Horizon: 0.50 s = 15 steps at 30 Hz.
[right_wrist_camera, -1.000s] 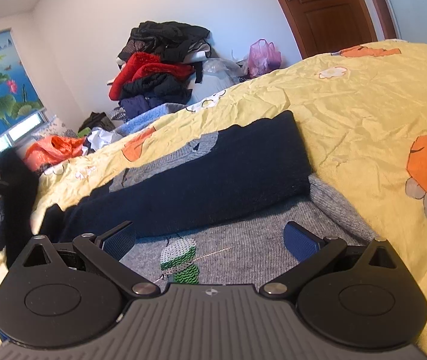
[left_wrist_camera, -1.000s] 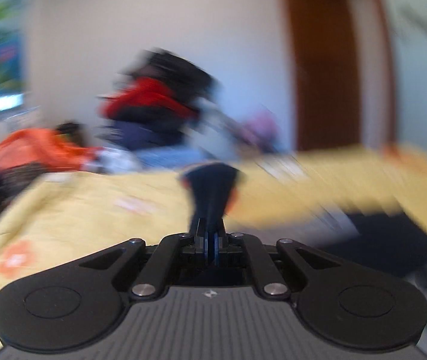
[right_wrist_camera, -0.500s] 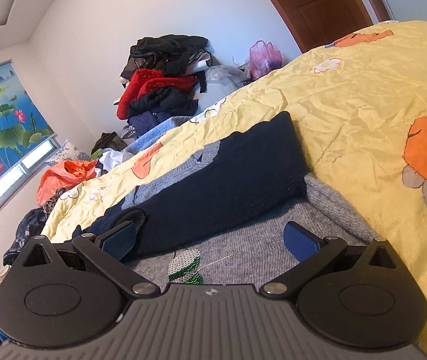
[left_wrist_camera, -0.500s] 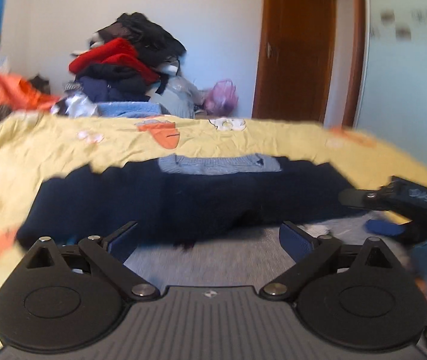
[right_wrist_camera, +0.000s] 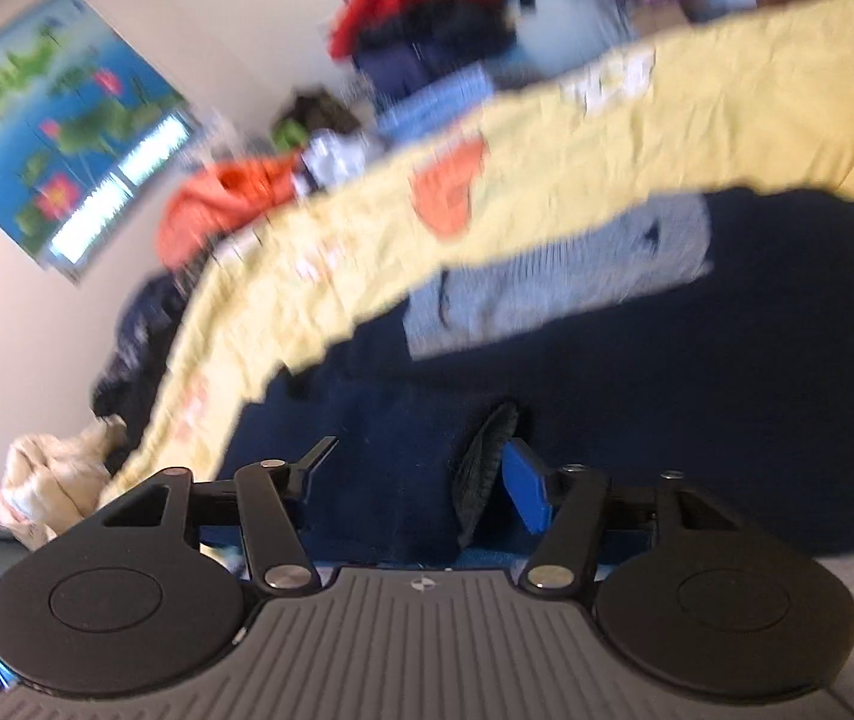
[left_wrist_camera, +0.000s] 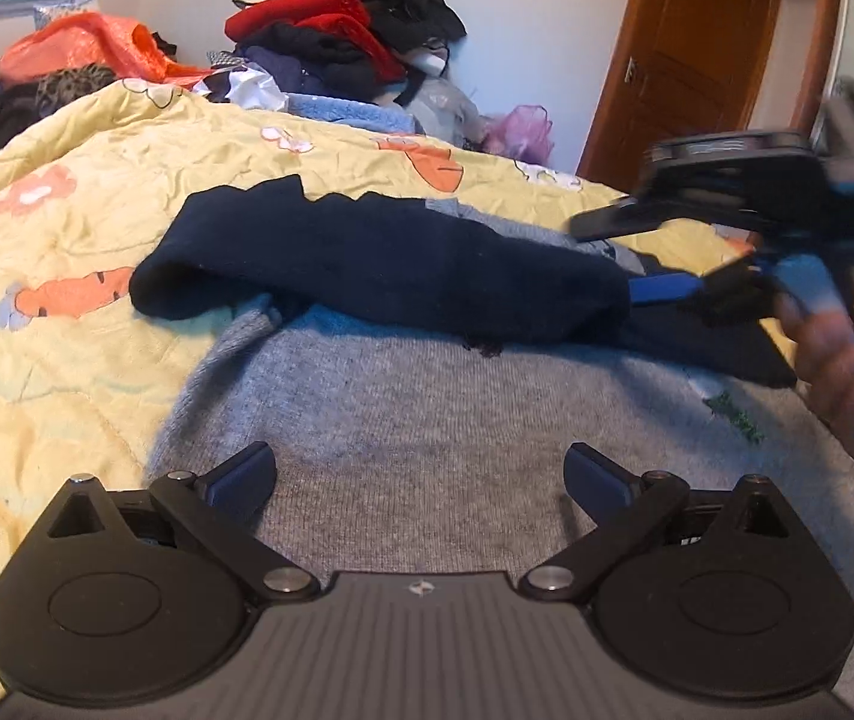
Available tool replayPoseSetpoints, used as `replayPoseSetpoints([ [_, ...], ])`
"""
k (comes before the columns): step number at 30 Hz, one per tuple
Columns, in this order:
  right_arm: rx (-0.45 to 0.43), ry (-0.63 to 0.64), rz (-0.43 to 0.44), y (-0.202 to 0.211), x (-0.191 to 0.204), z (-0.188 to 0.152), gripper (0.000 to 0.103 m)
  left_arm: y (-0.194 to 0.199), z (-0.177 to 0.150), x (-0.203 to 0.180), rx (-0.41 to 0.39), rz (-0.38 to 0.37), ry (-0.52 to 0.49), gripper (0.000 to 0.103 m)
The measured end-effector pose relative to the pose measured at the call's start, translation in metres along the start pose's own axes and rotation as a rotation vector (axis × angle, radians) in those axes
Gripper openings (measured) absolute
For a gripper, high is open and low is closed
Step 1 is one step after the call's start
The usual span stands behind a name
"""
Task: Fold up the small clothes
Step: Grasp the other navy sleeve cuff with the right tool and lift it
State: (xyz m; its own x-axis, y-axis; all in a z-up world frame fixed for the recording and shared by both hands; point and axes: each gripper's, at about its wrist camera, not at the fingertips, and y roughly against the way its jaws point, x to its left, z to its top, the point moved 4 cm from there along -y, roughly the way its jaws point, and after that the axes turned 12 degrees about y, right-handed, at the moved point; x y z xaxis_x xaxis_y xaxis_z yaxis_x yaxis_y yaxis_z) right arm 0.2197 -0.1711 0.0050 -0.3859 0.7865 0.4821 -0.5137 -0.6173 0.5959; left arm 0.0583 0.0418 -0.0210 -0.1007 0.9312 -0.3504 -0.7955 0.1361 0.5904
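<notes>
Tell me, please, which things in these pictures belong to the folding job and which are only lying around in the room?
Belong to the job:
- grey and navy sweater, spread on the bed
- its navy sleeve, folded across the body
- left hand-held gripper, open above the grey knit
- right hand-held gripper, closing on navy fabric

Just lying about:
- clothes pile
- orange bag
- yellow bedspread
- wooden door

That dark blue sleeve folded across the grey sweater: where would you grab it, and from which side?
Probably at the navy sleeve's cuff end, on the left in the left-wrist view. That end lies rounded and slightly lifted off the yellow quilt, so a finger could slip beneath. The open left gripper sits nearest over the grey sweater. The right gripper, jaws closing, works the sleeve's other end.
</notes>
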Motion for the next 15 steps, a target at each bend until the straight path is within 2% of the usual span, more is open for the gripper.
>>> replayPoseSetpoints([
  [3, 0.094, 0.004, -0.013, -0.026, 0.006, -0.008, 0.057, 0.003, 0.001, 0.006, -0.006, -0.028, 0.036, 0.103],
  [4, 0.103, 0.020, -0.009, -0.030, 0.011, -0.014, 0.053, 0.004, 0.002, 0.009, -0.009, -0.044, 0.056, 0.103],
  [6, 0.090, 0.079, -0.029, -0.033, 0.019, -0.019, 0.034, 0.005, 0.004, 0.016, -0.016, -0.076, 0.097, 0.103],
  [7, 0.085, 0.103, -0.040, -0.033, 0.020, -0.018, 0.019, 0.006, 0.005, 0.018, -0.020, -0.090, 0.116, 0.103],
  [11, 0.009, 0.113, -0.024, -0.018, 0.024, 0.005, 0.019, 0.007, 0.007, 0.026, -0.032, -0.132, 0.173, 0.103],
  [15, -0.077, 0.144, 0.079, 0.011, 0.041, 0.054, 0.019, 0.007, 0.008, 0.026, -0.034, -0.133, 0.177, 0.103],
])
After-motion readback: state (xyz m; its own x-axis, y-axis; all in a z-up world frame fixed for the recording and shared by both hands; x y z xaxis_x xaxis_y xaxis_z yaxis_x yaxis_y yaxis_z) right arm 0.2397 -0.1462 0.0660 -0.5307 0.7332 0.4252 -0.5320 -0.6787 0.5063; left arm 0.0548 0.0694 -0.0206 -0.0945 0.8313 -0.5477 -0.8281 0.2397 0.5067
